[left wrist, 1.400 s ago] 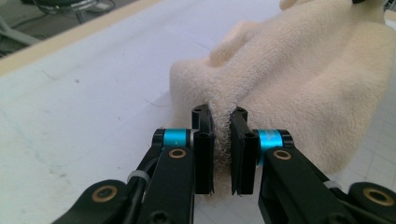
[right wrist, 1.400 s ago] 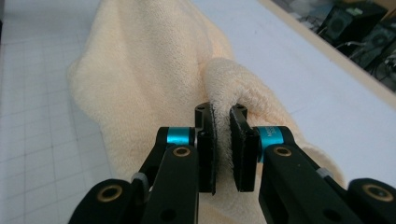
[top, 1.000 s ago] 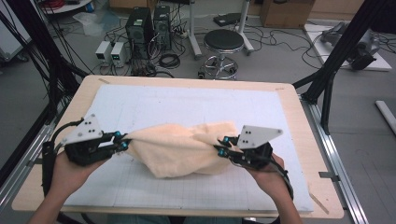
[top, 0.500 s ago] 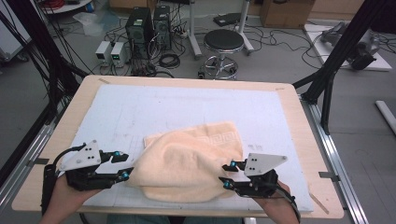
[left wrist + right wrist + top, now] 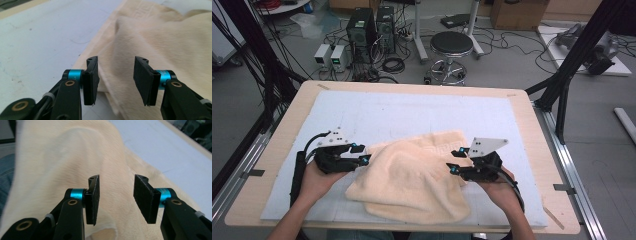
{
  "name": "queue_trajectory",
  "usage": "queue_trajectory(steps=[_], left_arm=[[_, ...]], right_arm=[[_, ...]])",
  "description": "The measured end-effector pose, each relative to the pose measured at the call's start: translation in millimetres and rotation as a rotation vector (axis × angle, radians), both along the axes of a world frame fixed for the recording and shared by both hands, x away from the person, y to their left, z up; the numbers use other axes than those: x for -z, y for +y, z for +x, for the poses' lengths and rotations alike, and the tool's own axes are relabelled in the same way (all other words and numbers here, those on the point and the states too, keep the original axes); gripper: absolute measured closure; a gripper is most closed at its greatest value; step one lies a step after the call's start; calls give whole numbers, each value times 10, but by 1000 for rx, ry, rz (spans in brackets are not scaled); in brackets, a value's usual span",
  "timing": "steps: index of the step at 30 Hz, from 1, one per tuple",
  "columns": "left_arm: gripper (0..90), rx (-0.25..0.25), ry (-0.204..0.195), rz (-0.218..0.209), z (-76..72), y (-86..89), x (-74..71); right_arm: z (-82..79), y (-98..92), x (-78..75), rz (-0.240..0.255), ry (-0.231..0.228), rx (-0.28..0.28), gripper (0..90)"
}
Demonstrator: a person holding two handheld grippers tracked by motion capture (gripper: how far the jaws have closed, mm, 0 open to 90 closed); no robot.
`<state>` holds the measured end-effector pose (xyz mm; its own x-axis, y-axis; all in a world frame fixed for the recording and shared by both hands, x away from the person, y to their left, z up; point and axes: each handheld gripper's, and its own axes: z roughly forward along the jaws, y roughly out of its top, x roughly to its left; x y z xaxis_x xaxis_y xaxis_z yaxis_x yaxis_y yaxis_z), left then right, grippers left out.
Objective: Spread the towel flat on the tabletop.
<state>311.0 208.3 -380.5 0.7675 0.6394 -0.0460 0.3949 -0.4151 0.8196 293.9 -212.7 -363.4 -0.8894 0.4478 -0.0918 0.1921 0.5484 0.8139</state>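
A cream towel (image 5: pixel 412 182) lies folded over in a loose heap on the pale mat (image 5: pixel 412 110), near the table's front edge. My left gripper (image 5: pixel 362 153) sits at the towel's left edge. In the left gripper view the left gripper (image 5: pixel 116 80) is open, its jaws have just been opening, and the towel (image 5: pixel 162 37) lies below the gap with no pad touching it. My right gripper (image 5: pixel 455 161) sits at the towel's right edge. The right gripper (image 5: pixel 116 198) is open too and has just been opening, with the towel (image 5: pixel 62 165) beneath its jaws.
The mat covers most of a wooden table (image 5: pixel 287 115). Black frame posts (image 5: pixel 562 85) rise at the table's right, and cables hang at the left. On the floor beyond the table are a stool (image 5: pixel 452 45) and computer towers (image 5: pixel 372 25).
A second ago both grippers held the towel raised and stretched between them. They came down toward the front edge and opened. The towel now rests on the mat, free of both.
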Motion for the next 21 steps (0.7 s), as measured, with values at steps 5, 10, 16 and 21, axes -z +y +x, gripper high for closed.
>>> queue_trajectory(steps=[5, 10, 16, 21], left_arm=[[489, 69, 69, -55, 113, -116, 148], [547, 153, 141, 30, 118, -337, 280], [771, 144, 117, 34, 37, -351, 350], [791, 148, 61, 41, -81, -206, 183]], right_arm=[[220, 13, 253, -36, 63, 2, 539], [316, 36, 551, -81, 160, 21, 564], [297, 39, 677, -106, 183, 22, 829], [184, -21, 530, -52, 177, -5, 852]])
